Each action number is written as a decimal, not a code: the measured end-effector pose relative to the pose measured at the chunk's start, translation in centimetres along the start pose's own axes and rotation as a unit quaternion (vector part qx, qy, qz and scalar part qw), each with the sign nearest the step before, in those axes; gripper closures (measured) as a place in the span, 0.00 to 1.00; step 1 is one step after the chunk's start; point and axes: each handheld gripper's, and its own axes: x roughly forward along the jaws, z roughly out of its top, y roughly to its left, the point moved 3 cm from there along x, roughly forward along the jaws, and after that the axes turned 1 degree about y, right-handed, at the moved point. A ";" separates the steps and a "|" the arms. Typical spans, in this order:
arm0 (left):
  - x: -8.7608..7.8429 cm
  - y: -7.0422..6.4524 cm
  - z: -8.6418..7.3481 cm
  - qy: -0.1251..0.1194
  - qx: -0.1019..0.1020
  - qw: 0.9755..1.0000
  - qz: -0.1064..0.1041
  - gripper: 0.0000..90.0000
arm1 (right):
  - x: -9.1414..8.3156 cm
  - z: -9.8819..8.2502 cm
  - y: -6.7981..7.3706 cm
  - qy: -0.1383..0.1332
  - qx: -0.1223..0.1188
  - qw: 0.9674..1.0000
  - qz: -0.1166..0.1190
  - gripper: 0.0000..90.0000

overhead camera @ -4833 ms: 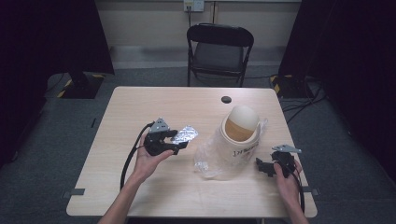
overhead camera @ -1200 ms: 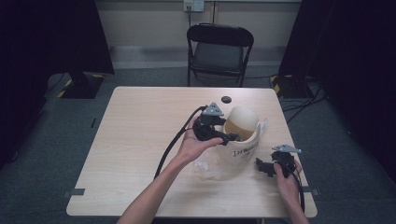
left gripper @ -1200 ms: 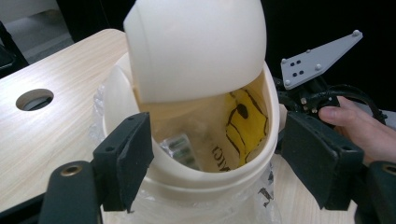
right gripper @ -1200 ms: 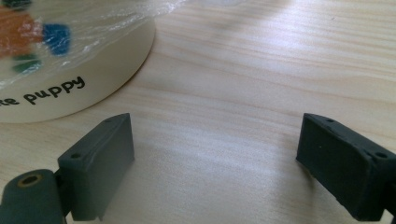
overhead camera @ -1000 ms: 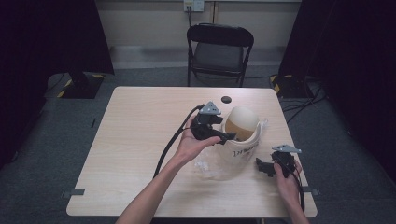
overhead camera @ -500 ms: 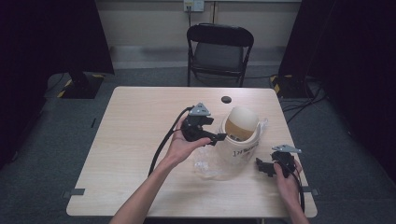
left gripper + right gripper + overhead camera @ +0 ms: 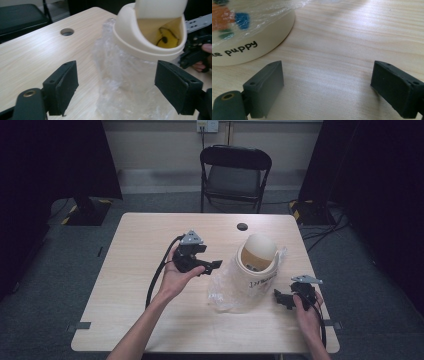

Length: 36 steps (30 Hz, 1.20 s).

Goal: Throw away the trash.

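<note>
A cream bin with a swing lid stands on the table's right half, wrapped in a crinkled clear plastic bag. Something yellow and black lies inside the bin's opening. My left gripper hovers just left of the bin, held above the table, open and empty. In its own view the left gripper frames the bag without touching it. My right gripper rests low on the table to the right of the bin's foot. It is open, and the bin's printed base sits to the upper left of the right gripper.
The wooden table has a round black cable hole near its far edge. A black folding chair stands behind it. The person's right hand and the other gripper show beyond the bin.
My left gripper, which held a crumpled silvery wrapper earlier, reached the bin's opening and has now drawn back to the left with nothing in it. The right gripper has not moved.
</note>
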 end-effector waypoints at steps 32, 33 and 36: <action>-7.3 5.2 -9.6 0.007 -0.066 0.995 0.078 0.21 | 0.0 0.0 0.0 0.000 0.000 1.000 0.000 0.11; -7.4 5.4 -10.0 0.013 -0.065 0.995 0.081 0.21 | 0.0 0.0 0.0 0.000 0.000 1.000 0.000 0.11; -7.8 5.8 -11.2 0.021 -0.073 0.993 0.090 0.21 | 0.0 0.0 0.0 0.000 0.000 1.000 0.000 0.11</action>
